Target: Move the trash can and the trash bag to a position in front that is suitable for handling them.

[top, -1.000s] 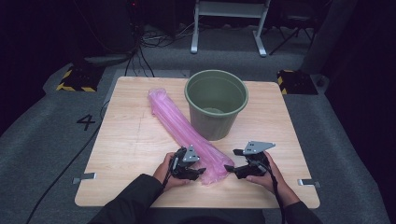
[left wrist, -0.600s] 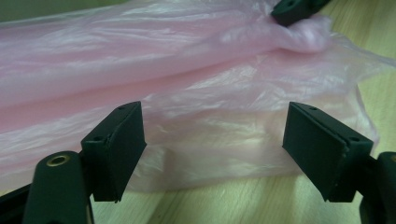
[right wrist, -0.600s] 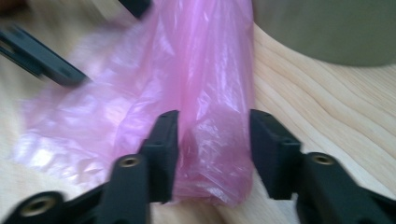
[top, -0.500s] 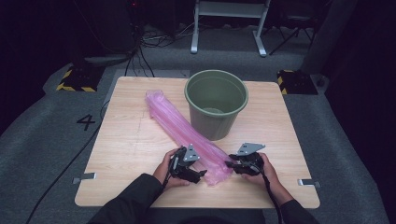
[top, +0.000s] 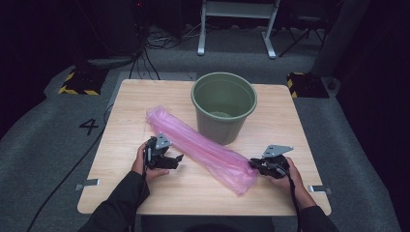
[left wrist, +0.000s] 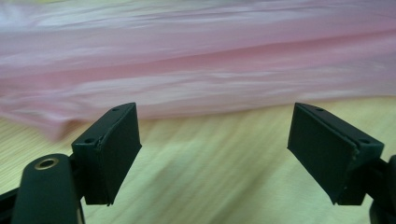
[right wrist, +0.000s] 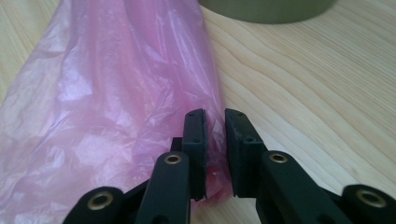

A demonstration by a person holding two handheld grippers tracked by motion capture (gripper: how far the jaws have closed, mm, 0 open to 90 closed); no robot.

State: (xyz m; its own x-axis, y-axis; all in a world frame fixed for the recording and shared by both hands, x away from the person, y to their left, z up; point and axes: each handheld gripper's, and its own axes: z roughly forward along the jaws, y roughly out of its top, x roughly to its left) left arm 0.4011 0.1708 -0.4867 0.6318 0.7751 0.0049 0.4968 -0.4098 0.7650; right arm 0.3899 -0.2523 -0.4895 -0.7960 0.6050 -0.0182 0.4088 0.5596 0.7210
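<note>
- The long pink crinkled plastic bag lies slantwise on the pale wooden table, running from the middle toward the near right corner, just in front of the olive-green plastic bucket, which stands near the far edge.
- My right gripper is at the bag's near right end. In the right gripper view its jaws have just been closing, and they now pinch a fold of the film at the bag's edge. I take this as a hold on one layer, so that the mouth can be pulled apart.
- My left gripper sits beside the bag's middle, toward the near left. Its jaws have just been opening and stand wide, with bare table between them and the bag just ahead, untouched. I judge it free to go for a new hold.
- The bucket's open top faces up, close to the bag. I suspect the bag is meant to line it, which would explain why I work at the bag's end.
</note>
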